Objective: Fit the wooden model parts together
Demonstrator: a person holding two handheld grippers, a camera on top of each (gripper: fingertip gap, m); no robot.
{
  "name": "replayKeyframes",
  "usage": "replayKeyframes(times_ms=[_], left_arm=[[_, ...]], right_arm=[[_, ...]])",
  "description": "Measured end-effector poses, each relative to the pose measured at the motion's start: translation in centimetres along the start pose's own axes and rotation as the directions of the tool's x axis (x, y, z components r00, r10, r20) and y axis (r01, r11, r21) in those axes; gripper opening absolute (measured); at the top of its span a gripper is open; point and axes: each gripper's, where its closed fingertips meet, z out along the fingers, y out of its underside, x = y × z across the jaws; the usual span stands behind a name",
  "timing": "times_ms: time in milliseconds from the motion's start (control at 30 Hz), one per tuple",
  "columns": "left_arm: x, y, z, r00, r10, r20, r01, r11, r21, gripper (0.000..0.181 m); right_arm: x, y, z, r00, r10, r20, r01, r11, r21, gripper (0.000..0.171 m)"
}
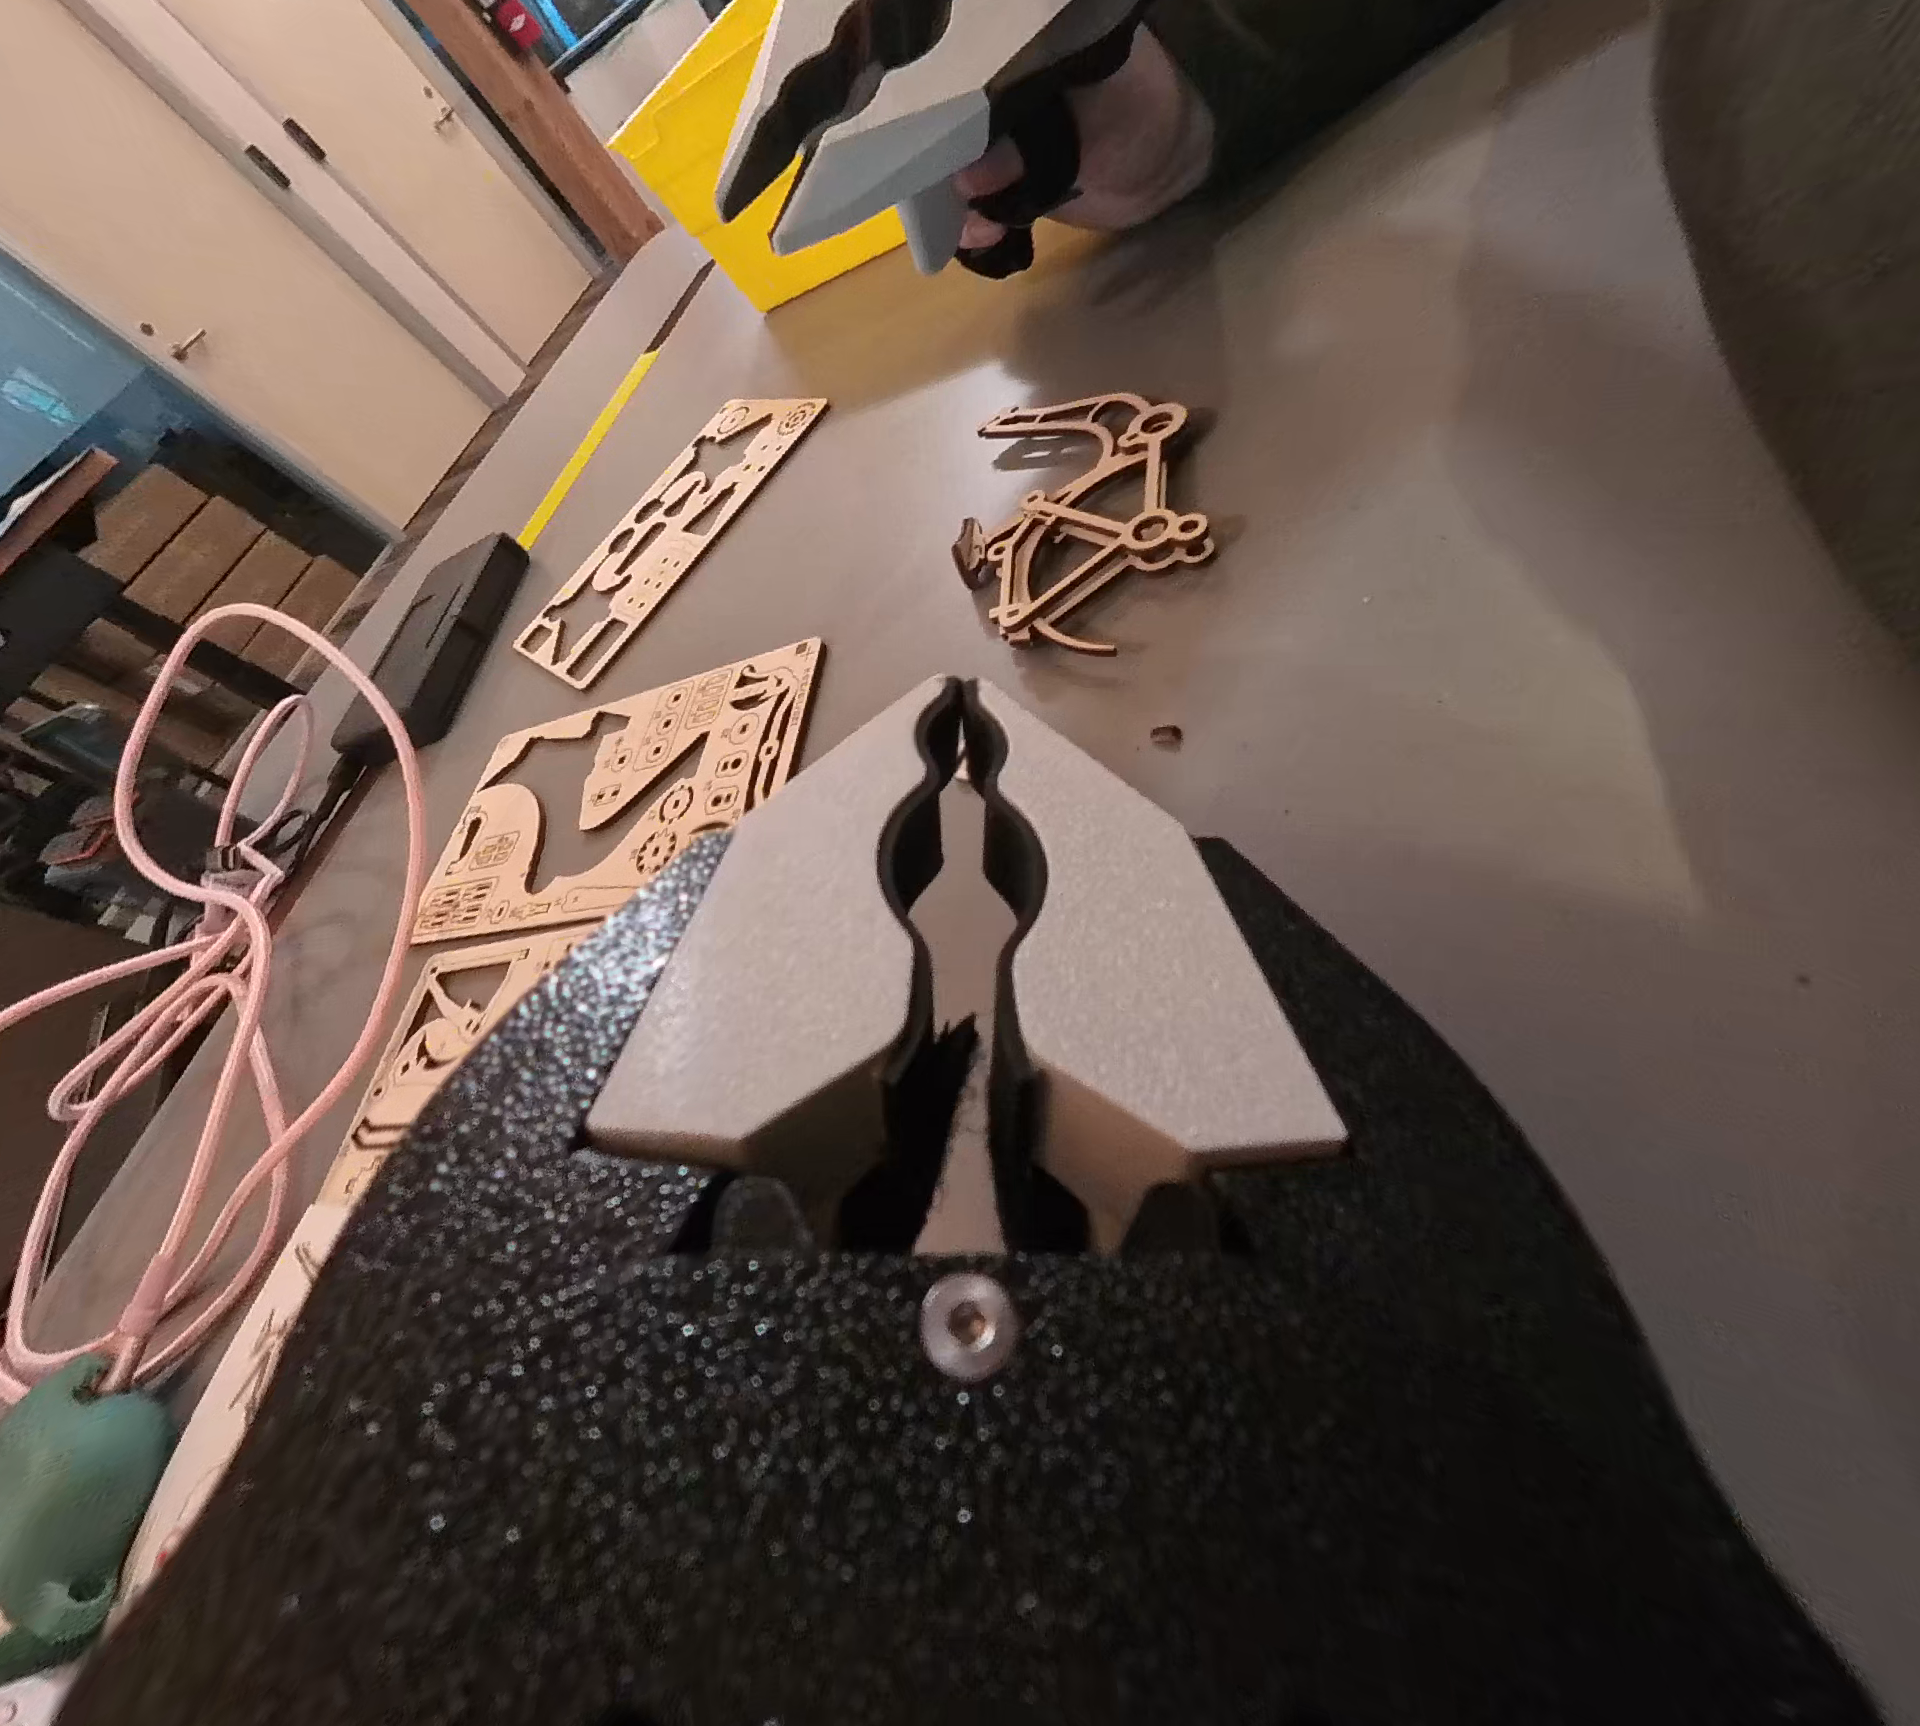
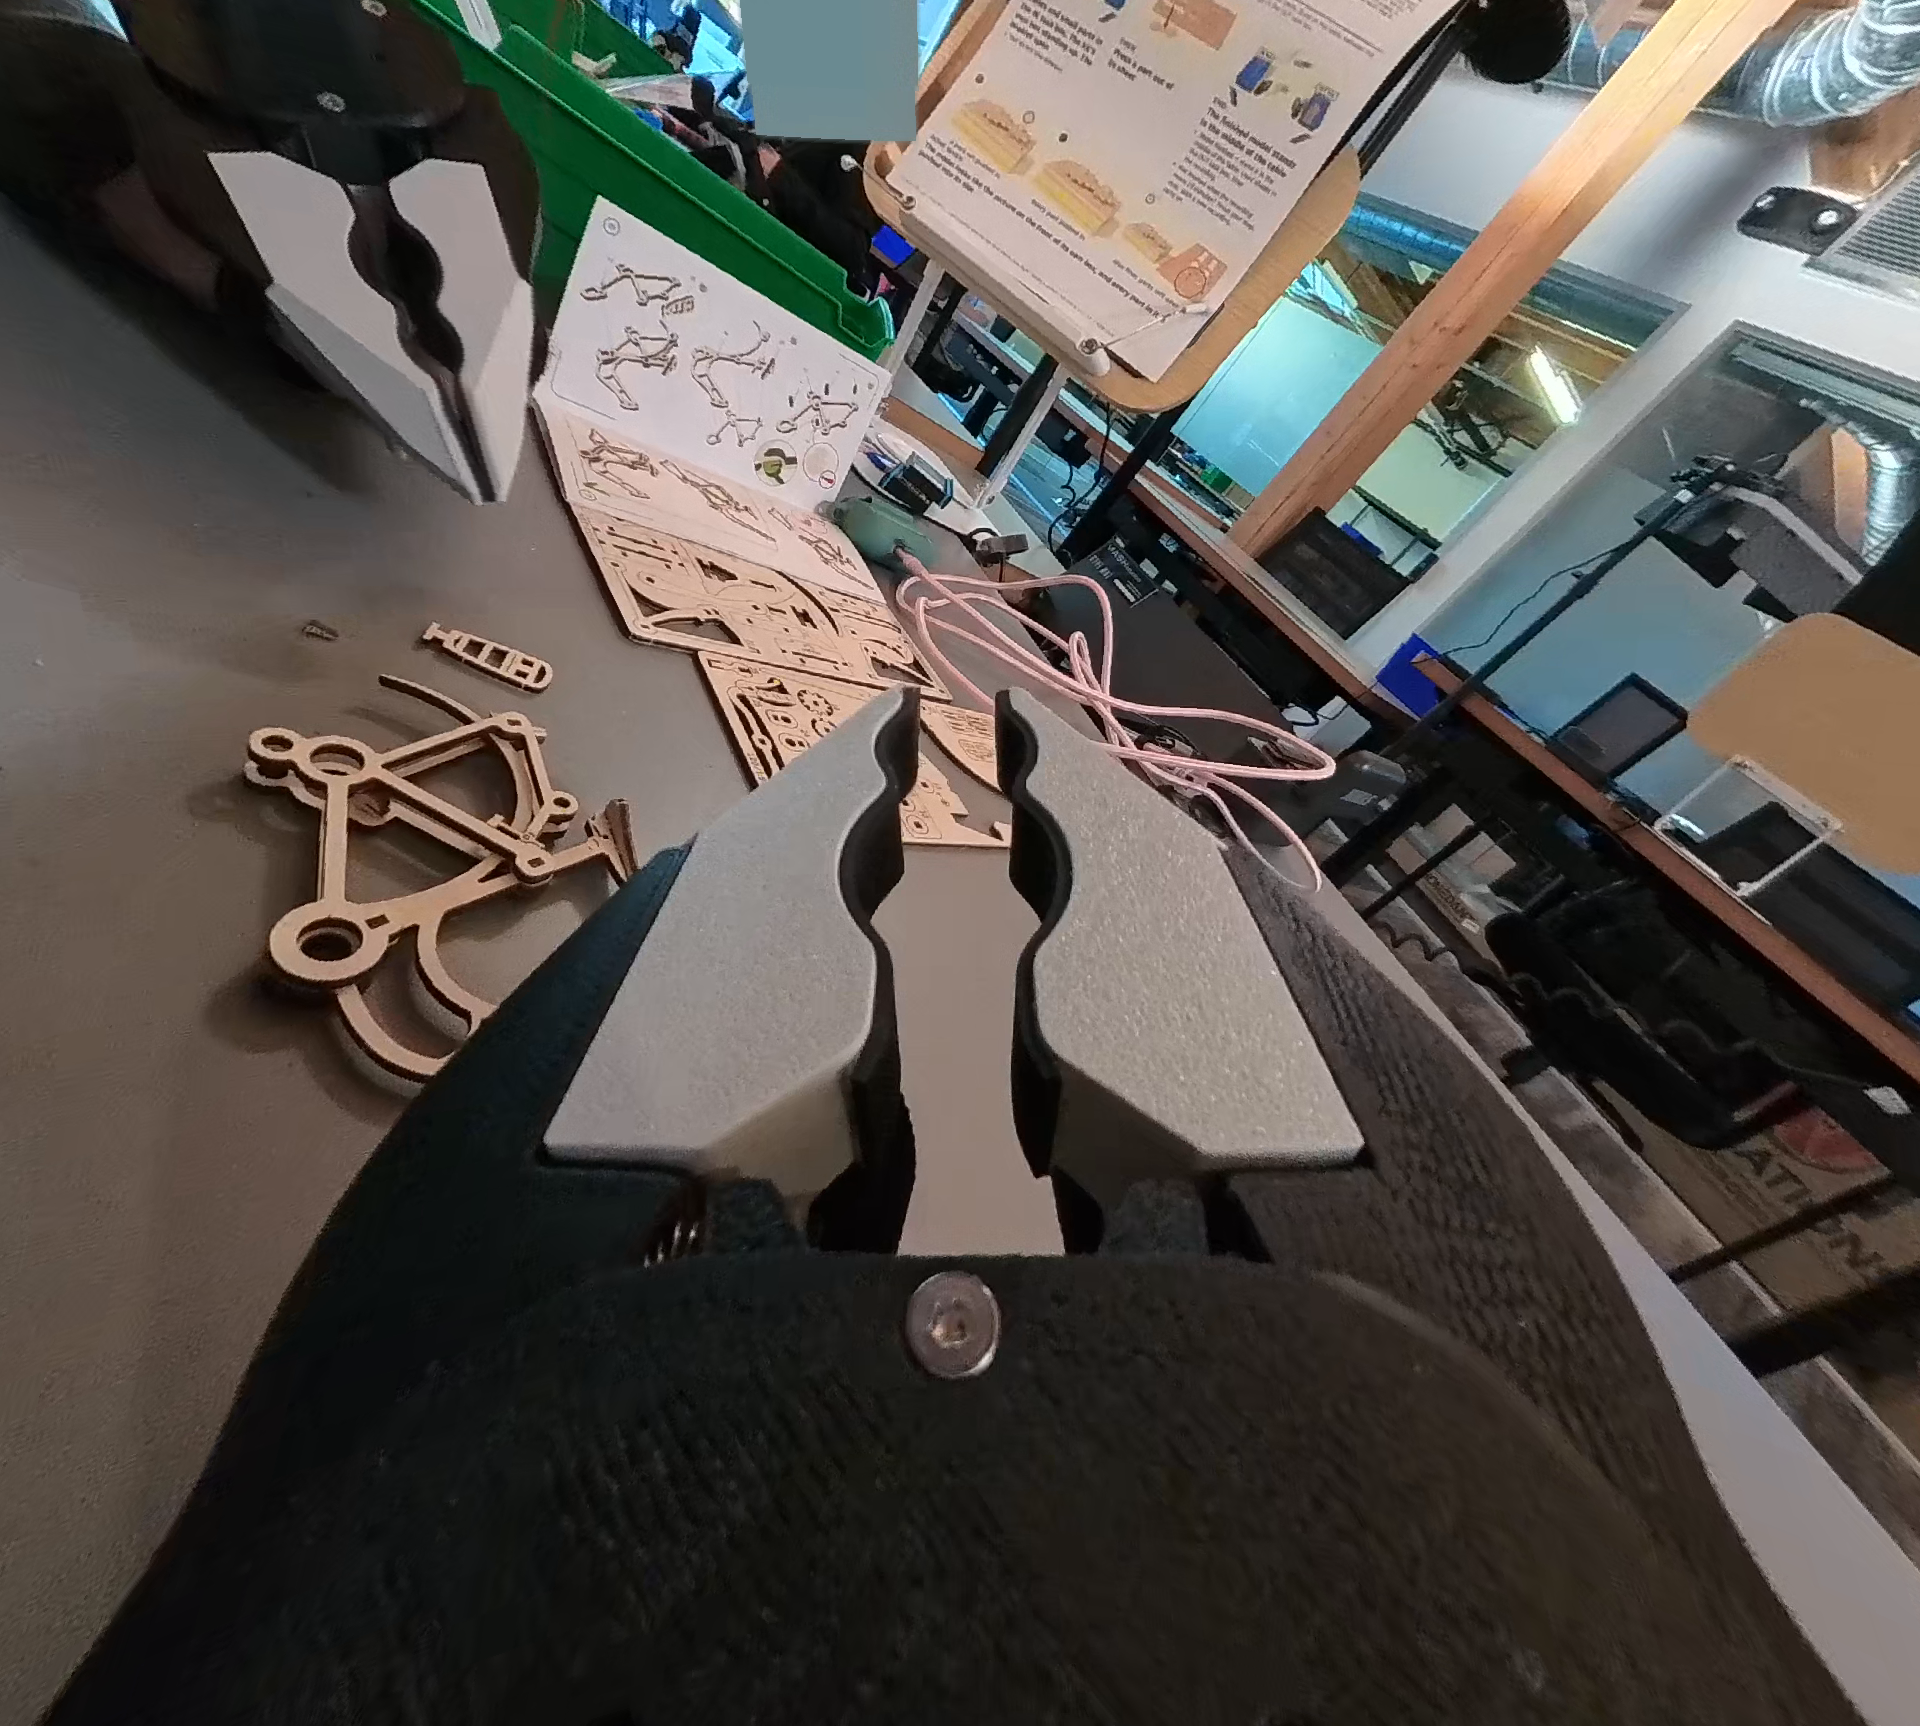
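Observation:
A partly built wooden model point(image 1: 1091, 533), a flat frame of arcs and struts, lies on the grey table point(image 1: 1455, 741); it also shows in the right wrist view point(image 2: 405, 845). A small loose ladder-like wooden part point(image 2: 488, 653) lies just beyond it. My left gripper point(image 1: 961, 691) is shut with nothing seen between its fingers, held above the table short of the model. It shows from the right wrist view point(image 2: 473, 471) at the upper left. My right gripper point(image 2: 958, 708) is open and empty, beside the model. In the left wrist view it point(image 1: 774, 216) hangs above the table's far side.
Laser-cut wooden sheets point(image 1: 623, 793) point(image 2: 748, 606) lie in a row beside the model, with an open instruction booklet point(image 2: 707, 367) behind them. A pink cable point(image 2: 1091, 700), a black box point(image 1: 447, 627), a yellow bin point(image 1: 707, 149), a green bin point(image 2: 623, 149) and an instruction board point(image 2: 1195, 66) ring the table. The left gripper's tips are roughly 15 cm from the right gripper's.

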Motion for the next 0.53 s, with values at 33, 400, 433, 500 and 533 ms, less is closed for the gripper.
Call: replayKeyframes(times_ms=[33,400,433,500,533], left_arm=[[0.2,0.0,0.0,1.0,0.009,-0.012,-0.009,1.0,0.004,0.0],[1.2,-1.0,-0.4,0.997,0.067,-0.05,-0.063,0.995,0.075,0.0],[1.1,-1.1,-0.5,0.997,0.063,-0.045,-0.059,0.995,0.085,0.0],[0.5,-2.1,-1.0,0.998,0.066,-0.002,-0.066,0.989,0.134,0.0],[0.3,-2.8,-1.5,0.997,0.075,0.023,-0.078,0.981,0.18,0.0]], right_arm=[[0.0,0.0,0.0,1.0,-0.001,0.0,0.001,1.0,-0.002,0.012],[-0.4,0.1,0.0,1.0,-0.01,0.013,0.01,1.0,-0.012,0.012],[-0.4,0.1,0.0,1.0,-0.009,0.014,0.01,1.0,-0.012,0.012],[-0.3,0.2,0.0,1.0,-0.006,0.012,0.006,1.0,-0.017,0.013],[-0.3,0.3,0.1,1.0,-0.003,0.014,0.003,1.0,-0.019,0.013]])
